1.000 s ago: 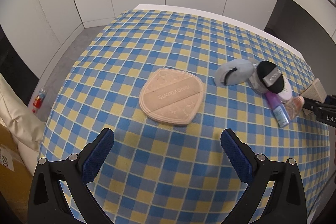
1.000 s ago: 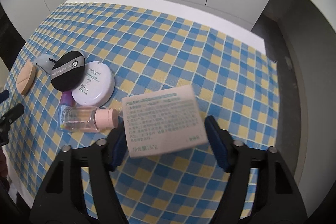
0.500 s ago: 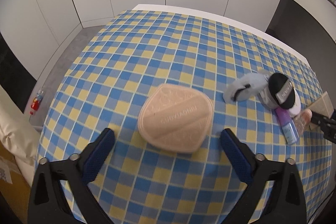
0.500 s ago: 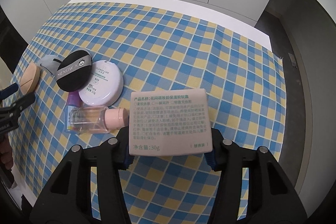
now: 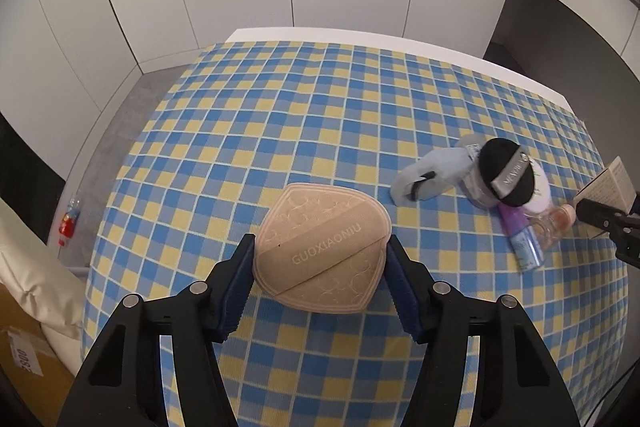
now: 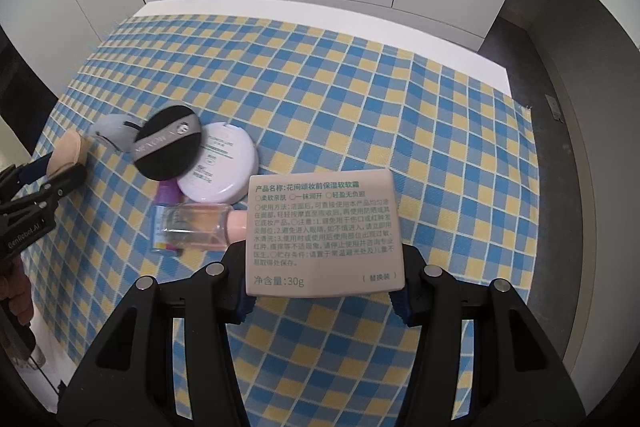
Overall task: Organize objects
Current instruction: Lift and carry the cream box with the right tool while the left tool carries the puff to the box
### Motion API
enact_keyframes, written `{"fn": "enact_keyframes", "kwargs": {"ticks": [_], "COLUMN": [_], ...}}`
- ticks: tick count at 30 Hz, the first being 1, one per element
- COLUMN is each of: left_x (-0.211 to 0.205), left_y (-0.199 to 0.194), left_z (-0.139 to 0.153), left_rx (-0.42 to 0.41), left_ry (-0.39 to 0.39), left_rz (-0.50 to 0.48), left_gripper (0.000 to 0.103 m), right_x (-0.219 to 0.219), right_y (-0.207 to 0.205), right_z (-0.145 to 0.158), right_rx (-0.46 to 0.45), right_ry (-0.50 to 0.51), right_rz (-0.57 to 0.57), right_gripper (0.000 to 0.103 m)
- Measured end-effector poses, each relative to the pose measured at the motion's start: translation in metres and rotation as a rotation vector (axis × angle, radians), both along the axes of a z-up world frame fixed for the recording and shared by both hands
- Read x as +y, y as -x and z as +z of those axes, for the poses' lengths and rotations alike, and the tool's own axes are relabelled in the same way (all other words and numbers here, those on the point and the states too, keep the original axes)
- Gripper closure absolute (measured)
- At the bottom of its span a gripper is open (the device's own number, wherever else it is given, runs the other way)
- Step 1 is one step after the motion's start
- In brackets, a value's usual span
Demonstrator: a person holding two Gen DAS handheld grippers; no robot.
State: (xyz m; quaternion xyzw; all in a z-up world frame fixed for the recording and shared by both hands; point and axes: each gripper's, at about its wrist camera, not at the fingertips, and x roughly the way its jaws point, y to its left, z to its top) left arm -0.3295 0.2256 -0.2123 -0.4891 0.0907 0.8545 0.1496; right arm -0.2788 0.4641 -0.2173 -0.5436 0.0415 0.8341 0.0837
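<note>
My left gripper [image 5: 320, 263] is shut on a beige powder puff [image 5: 322, 251] marked GUOXIAONIU, held just over the checked tablecloth [image 5: 280, 131]. My right gripper [image 6: 322, 275] is shut on a pale square box [image 6: 324, 231] with green printed text, held above the cloth. A cluster lies between them: a black puff [image 6: 166, 143], a white round compact [image 6: 218, 163], a clear bottle with a pink cap [image 6: 200, 227], a purple tube [image 6: 166, 195] and a grey-blue puff [image 6: 112, 131]. The cluster also shows in the left wrist view [image 5: 504, 175].
The table's white far edge [image 5: 360, 39] runs below white cabinet doors. Grey floor lies left of the table, with a small bottle [image 5: 68, 223] on it. A cream cushion [image 5: 32, 267] and a cardboard box [image 5: 24, 371] sit at the lower left.
My left gripper moved forward and closed on the beige puff. My right gripper closed on the box and now holds it level, nearer the cluster.
</note>
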Motion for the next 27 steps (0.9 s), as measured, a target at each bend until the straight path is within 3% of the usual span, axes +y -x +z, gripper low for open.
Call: {"fn": "enact_keyframes", "kwargs": {"ticks": [6, 8, 14, 27], "left_x": [0.009, 0.006, 0.003, 0.017], "left_y": [-0.021, -0.025, -0.045, -0.105], "left_z": [0.029, 0.038, 0.069, 0.163], "left_rx": [0.008, 0.010, 0.018, 0.086], "left_ry": [-0.016, -0.024, -0.045, -0.096], "left_rz": [-0.009, -0.013, -0.028, -0.084], "left_gripper": [0.041, 0.041, 0.041, 0.041], "right_x": [-0.007, 0.007, 0.000, -0.023], "right_y": [-0.007, -0.034, -0.054, -0.111], "right_z": [0.023, 0.043, 0.085, 0.162], "right_rx": [0.017, 0.027, 0.063, 0.128], "right_ry": [-0.010, -0.006, -0.002, 0.025], "right_rz": [-0.016, -0.022, -0.039, -0.058], "right_gripper": [0.048, 0.048, 0.048, 0.048]}}
